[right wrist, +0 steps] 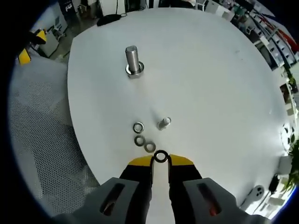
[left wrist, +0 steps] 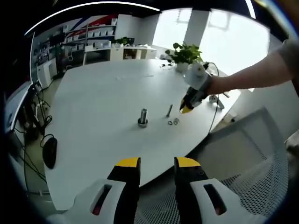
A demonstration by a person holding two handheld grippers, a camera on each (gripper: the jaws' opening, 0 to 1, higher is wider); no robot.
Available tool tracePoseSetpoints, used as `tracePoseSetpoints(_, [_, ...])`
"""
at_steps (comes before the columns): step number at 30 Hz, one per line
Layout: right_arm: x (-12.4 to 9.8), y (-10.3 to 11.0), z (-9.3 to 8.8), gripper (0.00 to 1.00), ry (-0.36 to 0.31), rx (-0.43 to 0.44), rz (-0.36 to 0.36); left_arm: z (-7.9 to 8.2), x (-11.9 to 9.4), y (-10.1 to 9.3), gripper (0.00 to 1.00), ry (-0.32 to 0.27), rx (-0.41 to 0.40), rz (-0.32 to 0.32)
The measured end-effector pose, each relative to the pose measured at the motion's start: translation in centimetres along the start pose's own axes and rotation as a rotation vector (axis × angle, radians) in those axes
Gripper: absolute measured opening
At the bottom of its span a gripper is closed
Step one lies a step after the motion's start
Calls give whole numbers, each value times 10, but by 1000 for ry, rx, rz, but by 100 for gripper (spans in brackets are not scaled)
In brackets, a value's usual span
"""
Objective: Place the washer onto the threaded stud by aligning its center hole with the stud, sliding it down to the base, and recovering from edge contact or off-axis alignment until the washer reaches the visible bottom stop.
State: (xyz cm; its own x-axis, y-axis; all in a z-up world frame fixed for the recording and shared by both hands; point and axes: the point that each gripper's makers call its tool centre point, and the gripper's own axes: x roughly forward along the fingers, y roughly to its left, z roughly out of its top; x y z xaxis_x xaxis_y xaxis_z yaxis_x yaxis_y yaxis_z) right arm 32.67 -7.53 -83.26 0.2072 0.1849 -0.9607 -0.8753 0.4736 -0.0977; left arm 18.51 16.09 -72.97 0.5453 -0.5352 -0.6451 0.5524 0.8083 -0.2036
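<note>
The threaded stud stands upright on the white table, with a nut or washer at its base; the left gripper view has the stud at centre. My right gripper is shut on a washer pinched between its yellow tips, well short of the stud. Three loose washers and a small bolt lie just ahead of it. A hand holds the right gripper low over the table, right of those washers. My left gripper is open and empty, back beyond the table's near edge.
A grey mesh chair sits by the table edge, and the chair also lies left of my right gripper. A black mouse rests on the table's left side. A potted plant and cables stand at the far edge.
</note>
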Motion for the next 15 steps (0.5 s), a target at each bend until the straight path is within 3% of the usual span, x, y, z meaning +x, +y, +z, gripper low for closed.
tracePoseSetpoints(15, [-12, -2, 31, 13, -55, -68, -10, 1, 0, 1, 27, -7, 4, 6])
